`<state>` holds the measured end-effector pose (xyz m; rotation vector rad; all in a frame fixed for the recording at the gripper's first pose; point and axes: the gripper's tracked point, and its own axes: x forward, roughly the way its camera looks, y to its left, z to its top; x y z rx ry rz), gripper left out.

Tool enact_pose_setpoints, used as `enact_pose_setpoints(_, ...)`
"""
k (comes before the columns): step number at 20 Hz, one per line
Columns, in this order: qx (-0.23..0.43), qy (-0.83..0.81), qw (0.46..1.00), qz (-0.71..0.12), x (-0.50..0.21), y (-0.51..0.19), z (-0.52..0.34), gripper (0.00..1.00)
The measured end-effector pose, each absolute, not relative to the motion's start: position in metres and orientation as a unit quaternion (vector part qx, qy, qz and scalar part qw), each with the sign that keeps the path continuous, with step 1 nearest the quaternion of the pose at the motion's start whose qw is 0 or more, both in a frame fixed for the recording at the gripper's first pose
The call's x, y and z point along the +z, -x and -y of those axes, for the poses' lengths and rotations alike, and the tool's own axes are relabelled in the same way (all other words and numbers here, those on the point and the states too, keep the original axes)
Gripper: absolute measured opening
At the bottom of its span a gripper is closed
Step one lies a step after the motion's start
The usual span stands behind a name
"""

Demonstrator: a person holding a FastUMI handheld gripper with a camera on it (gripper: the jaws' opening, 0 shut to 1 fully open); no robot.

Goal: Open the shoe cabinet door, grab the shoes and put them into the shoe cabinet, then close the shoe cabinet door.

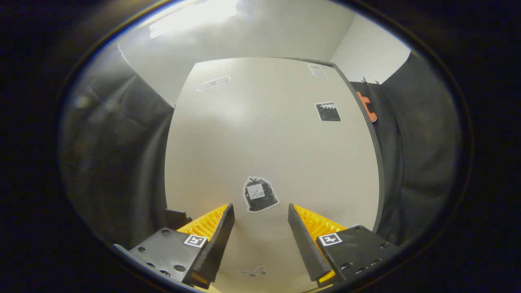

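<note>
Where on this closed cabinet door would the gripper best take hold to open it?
Probably the dark right edge of the cabinet door: no knob or handle shows on its flat, stickered face, so there is nothing to pinch there. The gripper is open, facing the panel, holding nothing. Come from the right and hook one finger behind that edge, though its free side is uncertain.
</note>
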<state>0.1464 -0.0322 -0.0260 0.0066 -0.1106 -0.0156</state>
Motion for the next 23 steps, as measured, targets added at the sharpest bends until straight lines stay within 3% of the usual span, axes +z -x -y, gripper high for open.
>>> enact_pose_setpoints(14,0.007,0.003,0.999,0.039,-0.036,-0.155,0.027,0.86)
enact_pose_setpoints(23,0.030,0.010,0.999,0.040,-0.020,-0.123,0.081,0.88)
